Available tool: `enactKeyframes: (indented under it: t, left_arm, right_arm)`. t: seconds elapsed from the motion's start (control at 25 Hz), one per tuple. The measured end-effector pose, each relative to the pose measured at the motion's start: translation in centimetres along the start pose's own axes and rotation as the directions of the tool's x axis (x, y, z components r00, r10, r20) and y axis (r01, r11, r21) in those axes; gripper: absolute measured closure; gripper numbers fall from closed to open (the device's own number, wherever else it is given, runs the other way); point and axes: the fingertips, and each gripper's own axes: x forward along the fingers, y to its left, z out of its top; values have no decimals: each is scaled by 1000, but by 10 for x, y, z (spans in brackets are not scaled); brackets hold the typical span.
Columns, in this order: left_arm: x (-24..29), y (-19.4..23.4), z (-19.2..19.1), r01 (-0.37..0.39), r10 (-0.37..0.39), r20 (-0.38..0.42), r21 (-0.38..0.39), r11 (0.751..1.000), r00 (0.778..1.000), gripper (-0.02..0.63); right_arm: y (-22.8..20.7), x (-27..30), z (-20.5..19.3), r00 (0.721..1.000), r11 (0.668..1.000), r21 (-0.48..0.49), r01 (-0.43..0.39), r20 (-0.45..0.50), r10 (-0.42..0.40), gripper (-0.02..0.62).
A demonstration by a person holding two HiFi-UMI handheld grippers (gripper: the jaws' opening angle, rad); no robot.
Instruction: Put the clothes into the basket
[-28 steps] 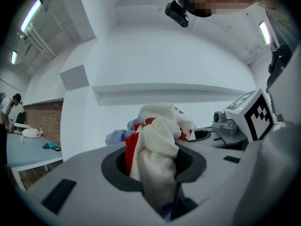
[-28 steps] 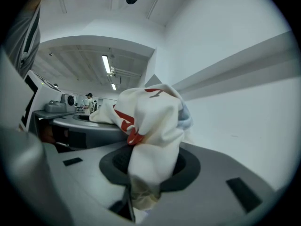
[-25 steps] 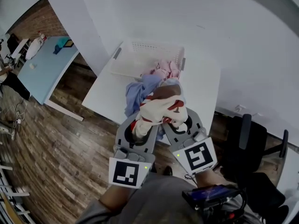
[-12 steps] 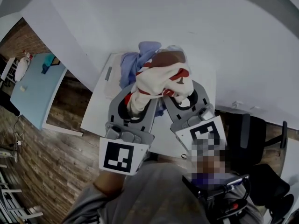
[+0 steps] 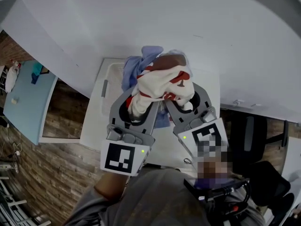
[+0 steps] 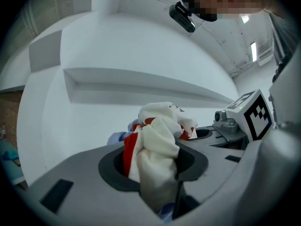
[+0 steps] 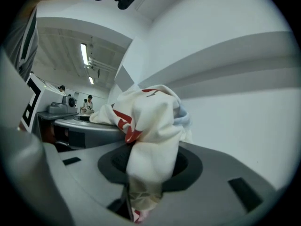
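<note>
I hold a bundle of clothes up in front of me: a white garment with red print [image 5: 162, 81] wrapped over a blue one [image 5: 136, 65]. My left gripper [image 5: 141, 92] has the white cloth [image 6: 157, 145] pinched between its jaws, which are opening. My right gripper [image 5: 181, 92] is shut on the same white cloth [image 7: 150, 126] from the other side. The bundle hangs over the white basket [image 5: 106, 84], of which only the left rim and handle show. The basket's inside is hidden.
The basket stands on a white table [image 5: 164, 145] against a white wall. A dark office chair [image 5: 254, 140] is at the right. A light blue table [image 5: 26, 98] stands at the left, on the wooden floor [image 5: 51, 168].
Both grippers have carried the bundle up and forward over the basket. The pink clothes seen in the basket a second ago are now covered by it.
</note>
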Motion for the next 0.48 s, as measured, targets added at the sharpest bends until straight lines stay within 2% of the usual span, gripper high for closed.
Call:
enactKeyframes:
  t: [0.16, 0.28, 0.48]
  left_arm:
    - [8, 19, -56, -31, 24, -142, -49, 998, 990, 386]
    - [7, 33, -89, -68, 54, -231, -52, 996, 971, 353]
    - [-3, 39, -101, -97, 77, -258, -66, 993, 963, 345]
  right_arm:
    - [2, 19, -63, 983, 999, 48, -20, -182, 28, 394]
    - [6, 27, -98, 962, 997, 71, -29, -267, 47, 353]
    - [13, 22, -122, 948, 996, 84, -27, -315, 52, 353]
